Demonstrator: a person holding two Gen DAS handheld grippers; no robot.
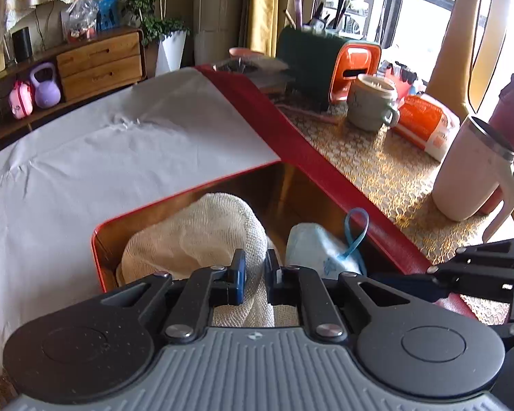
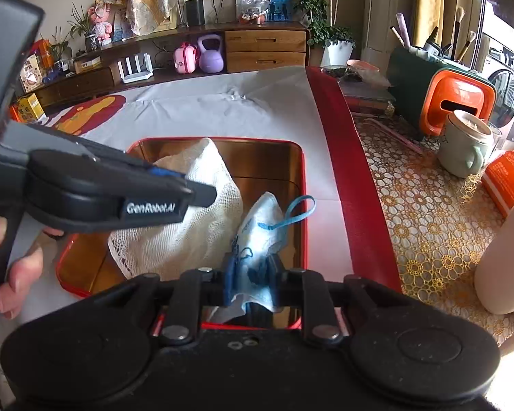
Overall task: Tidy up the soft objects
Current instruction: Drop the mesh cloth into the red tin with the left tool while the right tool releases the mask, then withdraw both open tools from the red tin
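A red-rimmed tin (image 1: 96, 250) with a gold inside stands on white paper. My left gripper (image 1: 257, 260) is shut on a white mesh cloth (image 1: 202, 233), which bulges up out of the tin's left half. In the right wrist view the left gripper (image 2: 198, 188) reaches in from the left with that mesh cloth (image 2: 188, 239) hanging down into the tin (image 2: 301, 171). A pale blue cloth (image 2: 260, 226) with a blue loop lies in the tin's right half. My right gripper (image 2: 252, 270) stands slightly open, the blue cloth's near end loose between its pads.
A red band (image 1: 291, 130) borders the white paper (image 1: 120, 157). On the lace-patterned cloth to the right stand a white handled tumbler (image 1: 469, 178), a green mug (image 1: 370, 102), an orange packet (image 1: 425, 120) and an orange-and-green brush holder (image 1: 353, 65). A person's hand (image 2: 13, 274) holds the left gripper's handle.
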